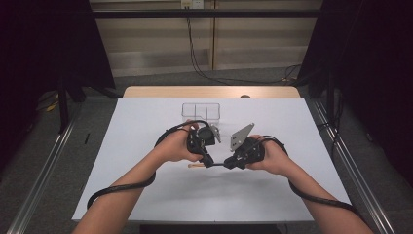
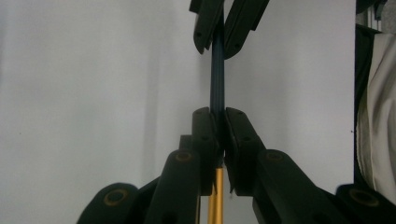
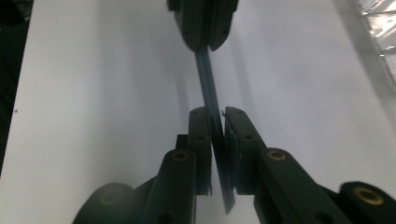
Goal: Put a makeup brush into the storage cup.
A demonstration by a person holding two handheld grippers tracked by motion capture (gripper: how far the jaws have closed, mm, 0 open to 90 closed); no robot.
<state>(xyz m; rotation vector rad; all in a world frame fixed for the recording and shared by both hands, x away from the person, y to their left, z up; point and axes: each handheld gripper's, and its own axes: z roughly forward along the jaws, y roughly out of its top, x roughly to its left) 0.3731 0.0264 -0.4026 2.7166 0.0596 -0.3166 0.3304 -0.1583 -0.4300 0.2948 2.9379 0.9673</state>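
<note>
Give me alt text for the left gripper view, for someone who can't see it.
The left gripper's black jaws are shut on a thin dark rod with a golden end showing below the jaws. The right gripper grips the rod's far end, above the white table surface.

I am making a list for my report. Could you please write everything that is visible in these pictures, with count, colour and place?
Thin rod: one, dark blue with a golden-orange end, held level between both grippers above the table.
Compartment box: one, clear, far middle of the table.
Table: one, white top with a wooden far edge.
Cables: several, black, on the floor behind the table.
Left gripper: one, black, shut on the rod.
Right gripper: one, black, shut on the rod's other end.
Hands: two, holding the grippers.
</note>
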